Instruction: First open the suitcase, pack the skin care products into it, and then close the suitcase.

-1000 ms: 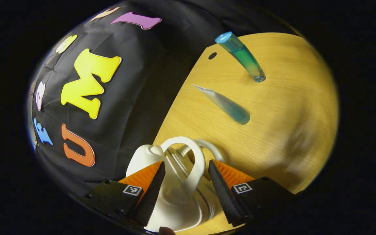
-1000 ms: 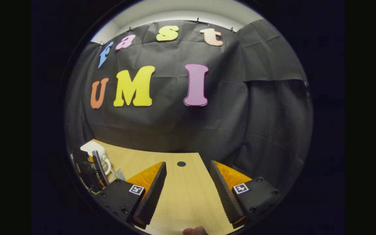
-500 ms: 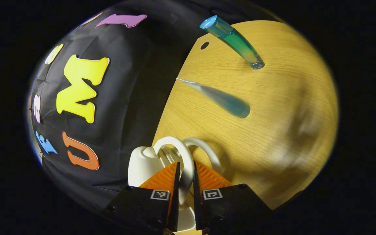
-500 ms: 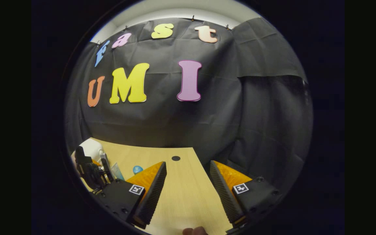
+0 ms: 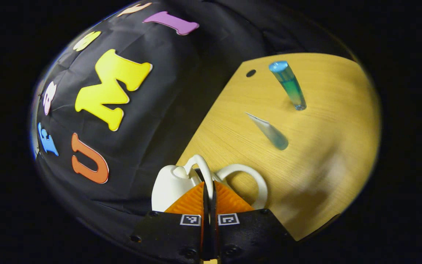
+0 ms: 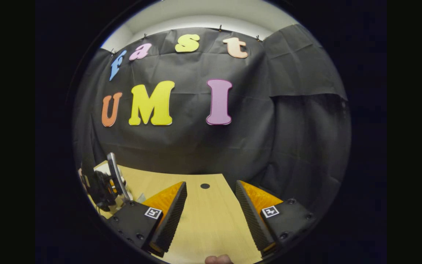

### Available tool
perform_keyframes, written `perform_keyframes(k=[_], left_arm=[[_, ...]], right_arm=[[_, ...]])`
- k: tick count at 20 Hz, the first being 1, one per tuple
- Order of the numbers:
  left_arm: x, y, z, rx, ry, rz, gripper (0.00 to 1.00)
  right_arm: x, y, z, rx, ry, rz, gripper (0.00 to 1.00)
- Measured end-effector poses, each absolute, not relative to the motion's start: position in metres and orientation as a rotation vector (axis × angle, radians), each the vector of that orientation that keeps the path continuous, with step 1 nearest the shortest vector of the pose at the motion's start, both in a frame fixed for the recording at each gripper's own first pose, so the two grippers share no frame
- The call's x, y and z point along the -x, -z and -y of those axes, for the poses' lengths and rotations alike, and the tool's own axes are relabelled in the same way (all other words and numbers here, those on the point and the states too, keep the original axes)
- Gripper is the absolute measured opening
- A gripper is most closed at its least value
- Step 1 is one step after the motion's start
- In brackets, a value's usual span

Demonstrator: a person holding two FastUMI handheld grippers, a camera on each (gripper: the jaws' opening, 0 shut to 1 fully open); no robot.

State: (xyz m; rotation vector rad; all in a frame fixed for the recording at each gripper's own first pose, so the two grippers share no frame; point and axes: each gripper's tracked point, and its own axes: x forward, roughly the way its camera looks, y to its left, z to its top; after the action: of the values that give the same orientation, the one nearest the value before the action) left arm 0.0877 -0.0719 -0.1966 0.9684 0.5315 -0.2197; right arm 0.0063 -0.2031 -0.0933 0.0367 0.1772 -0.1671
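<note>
Two tubes (image 5: 288,85), two handles (image 5: 245,176)

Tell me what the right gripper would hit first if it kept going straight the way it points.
Nothing close: the open right gripper points over bare light wooden table, past its small round hole. Beyond the edge it would probably reach the black cloth wall; depth is unclear.

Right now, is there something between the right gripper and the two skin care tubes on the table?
Nothing visible does. The right gripper is open over bare table; the upright tube and lying tube sit apart on open wood.
</note>
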Motion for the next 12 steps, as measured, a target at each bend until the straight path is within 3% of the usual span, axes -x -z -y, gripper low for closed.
perform_keyframes(k=[8, 12], left_arm=[[-0.102, 0.063, -0.071, -0.604, 0.061, -0.279, 0.02], [-0.102, 0.06, -0.2, -0.453, -0.034, -0.245, 0.02]], right_arm=[[-0.019, 0.058, 0.121, -0.016, 0.083, -0.134, 0.79], [-0.024, 0.041, 0.084, -0.045, 0.072, -0.135, 0.8]])
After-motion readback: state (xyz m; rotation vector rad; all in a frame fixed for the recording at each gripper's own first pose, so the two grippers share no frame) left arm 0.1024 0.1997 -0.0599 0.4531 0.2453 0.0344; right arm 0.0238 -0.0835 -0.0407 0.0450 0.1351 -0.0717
